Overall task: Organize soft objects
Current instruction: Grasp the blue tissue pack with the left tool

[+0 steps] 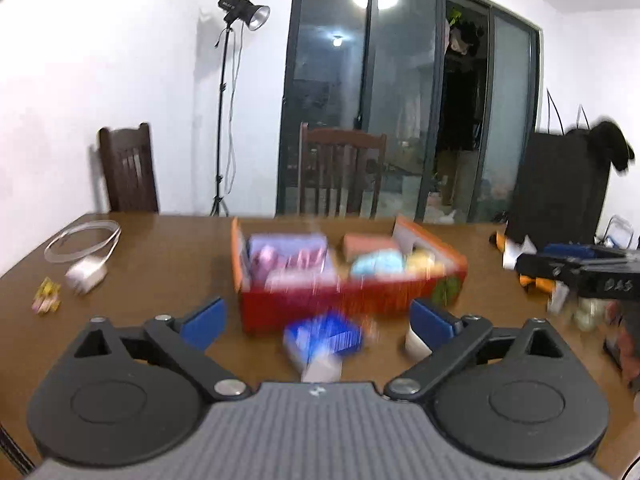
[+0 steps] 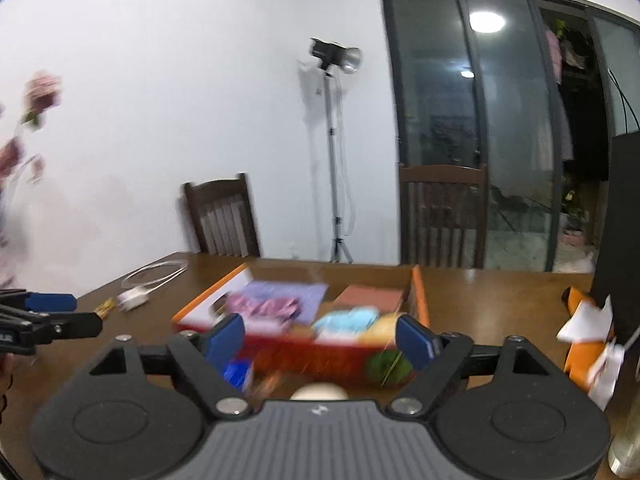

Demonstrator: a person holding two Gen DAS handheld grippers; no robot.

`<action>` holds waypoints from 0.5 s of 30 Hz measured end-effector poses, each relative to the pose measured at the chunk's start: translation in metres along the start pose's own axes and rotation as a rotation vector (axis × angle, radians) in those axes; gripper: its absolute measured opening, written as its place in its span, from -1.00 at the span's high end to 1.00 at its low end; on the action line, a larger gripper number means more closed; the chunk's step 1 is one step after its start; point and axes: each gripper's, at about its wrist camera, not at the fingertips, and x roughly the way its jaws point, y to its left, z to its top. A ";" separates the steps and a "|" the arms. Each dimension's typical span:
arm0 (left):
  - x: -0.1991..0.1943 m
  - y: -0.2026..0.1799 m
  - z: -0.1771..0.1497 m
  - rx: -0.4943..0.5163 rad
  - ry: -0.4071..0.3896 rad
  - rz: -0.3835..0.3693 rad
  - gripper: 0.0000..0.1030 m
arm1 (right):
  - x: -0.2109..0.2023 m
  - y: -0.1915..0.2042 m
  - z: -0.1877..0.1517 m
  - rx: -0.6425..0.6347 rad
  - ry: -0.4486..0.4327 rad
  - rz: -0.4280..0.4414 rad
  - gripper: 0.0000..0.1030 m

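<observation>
- Left gripper (image 1: 318,322): jaws spread wide, nothing between the blue pads; it hangs above the wooden table (image 1: 168,256), short of the box.
- Right gripper (image 2: 320,342): jaws wide apart, empty, also on the near side of the box.
- Red-and-orange cardboard box (image 1: 352,300): open-topped, at mid-table; it holds the soft objects.
- Contents, blurred: purple packet (image 1: 286,258) at left, light-blue soft item (image 1: 378,264) and yellow soft item (image 1: 424,262) at right, pinkish block (image 1: 370,245) behind them.
- Blue-and-white pack (image 1: 324,340): on the table just in front of the box.
- White charger with coiled cable (image 1: 86,274): far left of the table, well apart from the box.
- 2 dark wooden chairs (image 1: 340,168) behind the table; studio light on a stand (image 1: 242,10) by the wall.
</observation>
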 end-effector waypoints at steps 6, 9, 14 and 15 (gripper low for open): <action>-0.032 0.011 -0.068 -0.154 0.151 -0.051 -0.95 | -0.050 0.012 -0.080 0.050 0.033 0.074 -0.70; -0.029 0.018 -0.074 -0.173 0.177 -0.057 -0.95 | -0.055 0.007 -0.102 0.101 0.091 0.095 -0.70; -0.010 0.021 -0.061 -0.187 0.140 -0.063 -0.94 | -0.056 0.004 -0.099 0.121 0.087 0.058 -0.66; -0.007 0.021 -0.059 -0.192 0.131 -0.061 -0.94 | -0.055 0.005 -0.099 0.128 0.084 0.062 -0.62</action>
